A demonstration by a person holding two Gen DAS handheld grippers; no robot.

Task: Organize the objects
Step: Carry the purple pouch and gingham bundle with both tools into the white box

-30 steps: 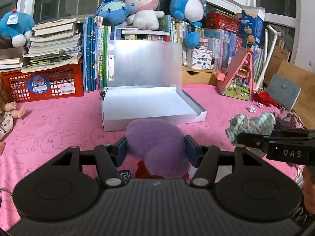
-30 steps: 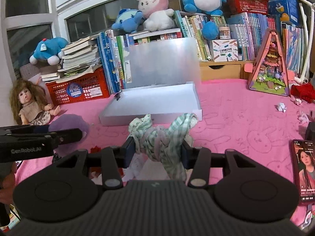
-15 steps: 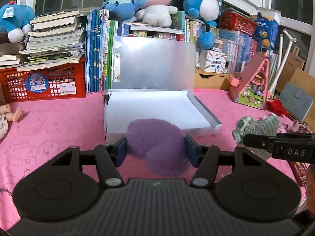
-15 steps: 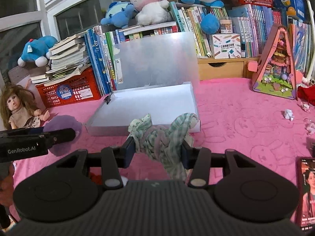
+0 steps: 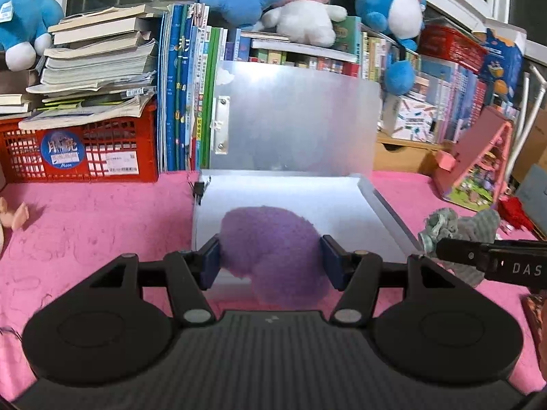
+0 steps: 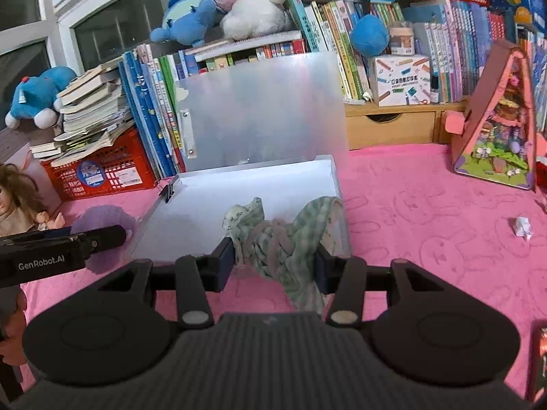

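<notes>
My left gripper point(image 5: 270, 256) is shut on a fluffy purple plush ball point(image 5: 273, 253) and holds it over the front edge of an open silver box point(image 5: 290, 198) with its lid standing up. My right gripper point(image 6: 273, 259) is shut on a green-and-white checked cloth bundle point(image 6: 283, 239), held at the box's front right corner point(image 6: 338, 184). The left gripper with the purple ball point(image 6: 102, 218) shows at the left of the right wrist view. The right gripper with the cloth point(image 5: 458, 225) shows at the right of the left wrist view.
A pink cloth covers the table point(image 5: 102, 225). Behind the box stand books point(image 5: 184, 95), a red crate point(image 5: 78, 150) with stacked books, plush toys point(image 5: 301, 3) and a pink toy house point(image 6: 502, 130). A doll point(image 6: 17, 198) sits at the left. A paper scrap point(image 6: 521, 227) lies at the right.
Both grippers have moved forward toward the open box with their loads. The purple ball and the cloth now hang over the box's front edge.
</notes>
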